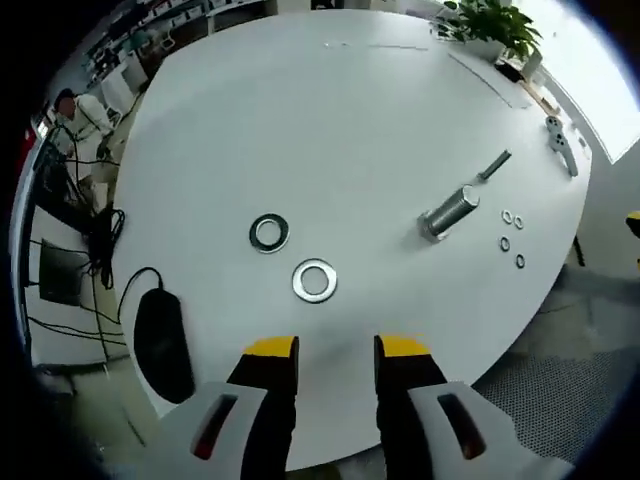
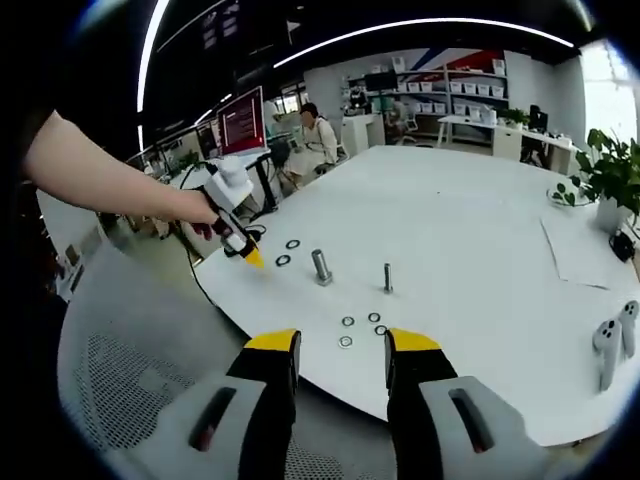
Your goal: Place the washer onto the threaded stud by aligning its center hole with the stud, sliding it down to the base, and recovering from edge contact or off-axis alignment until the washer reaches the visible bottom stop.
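Stud (image 2: 387, 277) upright — washer (image 1: 314, 281) flat — left gripper (image 1: 336, 348) open-jawed.

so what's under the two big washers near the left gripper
Both big washers lie flat on the bare white table, and the tabletop shows through their centre holes. Neither is on the stud. What the rings themselves cover cannot be seen.

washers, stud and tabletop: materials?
Two large washers: likely steel, bright plated; they glint silver. Threaded stud: duller grey metal, probably steel. Table: smooth matte white, laminate or painted board; cannot tell which.
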### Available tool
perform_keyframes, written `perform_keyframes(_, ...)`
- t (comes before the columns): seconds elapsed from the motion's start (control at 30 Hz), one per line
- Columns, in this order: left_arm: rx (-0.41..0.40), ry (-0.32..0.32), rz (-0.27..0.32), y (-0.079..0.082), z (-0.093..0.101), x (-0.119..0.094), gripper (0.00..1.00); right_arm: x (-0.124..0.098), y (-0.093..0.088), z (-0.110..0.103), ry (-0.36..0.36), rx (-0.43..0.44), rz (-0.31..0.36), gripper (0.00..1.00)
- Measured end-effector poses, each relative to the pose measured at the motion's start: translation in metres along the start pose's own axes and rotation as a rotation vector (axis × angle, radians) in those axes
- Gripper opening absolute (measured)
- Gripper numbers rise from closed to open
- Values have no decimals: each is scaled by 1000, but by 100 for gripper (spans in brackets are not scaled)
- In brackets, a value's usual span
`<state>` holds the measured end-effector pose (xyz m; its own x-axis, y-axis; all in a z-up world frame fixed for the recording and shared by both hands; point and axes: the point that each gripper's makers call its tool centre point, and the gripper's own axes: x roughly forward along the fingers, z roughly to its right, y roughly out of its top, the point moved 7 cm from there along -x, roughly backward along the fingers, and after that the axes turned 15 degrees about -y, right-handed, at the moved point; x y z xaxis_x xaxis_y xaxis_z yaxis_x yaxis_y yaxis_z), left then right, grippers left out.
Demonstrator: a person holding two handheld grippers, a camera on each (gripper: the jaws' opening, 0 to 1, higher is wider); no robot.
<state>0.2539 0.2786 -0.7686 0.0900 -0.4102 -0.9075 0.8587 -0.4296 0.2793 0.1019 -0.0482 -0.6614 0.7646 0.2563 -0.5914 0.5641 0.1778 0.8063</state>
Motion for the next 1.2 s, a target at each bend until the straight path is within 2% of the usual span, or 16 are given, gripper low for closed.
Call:
perform_keyframes(0.03,-41,-10,-38,-4,-3,3,28,0,1,1,-3,8,6,36)
perform_keyframes(0.07,-72,-14,-52,-5,-6,4,28,-1,1,2,-7,15,10,36)
perform_keyframes(0.2,-201,-41,37,-1,-10,10,29,0,1,2,-8,19,9,36)
perform_keyframes(0.23,-223,-46,53,-3,-2,12,29,0,0,2,-6,16,8,35)
perform_keyframes(0.43,-240,-15,46,2,-11,16,35,0,1,3,-10,18,9,35)
perform_keyframes(0.57,-191,0,60,12,-13,20,35,0,0,3,-11,16,7,34)
perform_keyframes(0.73,-138,15,36,19,-13,26,35,0,1,4,-14,19,7,34)
perform_keyframes(0.93,-115,11,24,26,-13,27,36,0,0,4,-12,17,5,33)
perform_keyframes(1.03,-49,33,-22,26,-13,28,34,0,0,4,-11,15,3,33)
perform_keyframes(1.13,107,72,-111,26,-13,29,31,0,0,4,-11,13,1,33)
perform_keyframes(1.17,86,54,-88,28,-10,33,30,0,0,4,-11,12,1,33)
perform_keyframes(1.2,57,59,-92,29,-9,33,29,0,-1,4,-10,10,0,33)
